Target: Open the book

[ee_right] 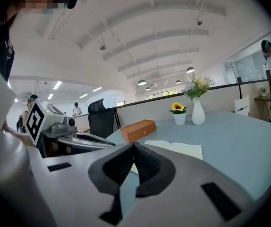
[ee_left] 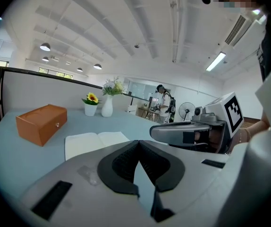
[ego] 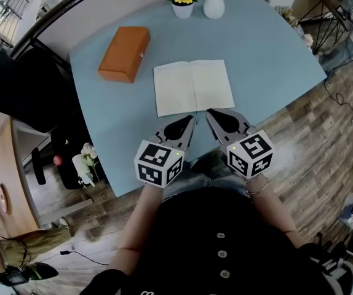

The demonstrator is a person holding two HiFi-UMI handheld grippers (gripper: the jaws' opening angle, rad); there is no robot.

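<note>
While book (ego: 193, 86) lies open just beyond, left gripper (ego: 189, 120), right gripper (ego: 211, 114) both pressed together, empty.

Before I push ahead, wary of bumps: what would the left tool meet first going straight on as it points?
Probably the open book, at its near edge by the spine, though how high the left tool sits above the table is unclear.

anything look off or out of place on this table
Nothing stands out. The book lies open and flat on the table, the orange box sits closed to its left, slightly angled, and the sunflower pot and white vase stand upright at the far edge. The left gripper and right gripper are shut on nothing.
</note>
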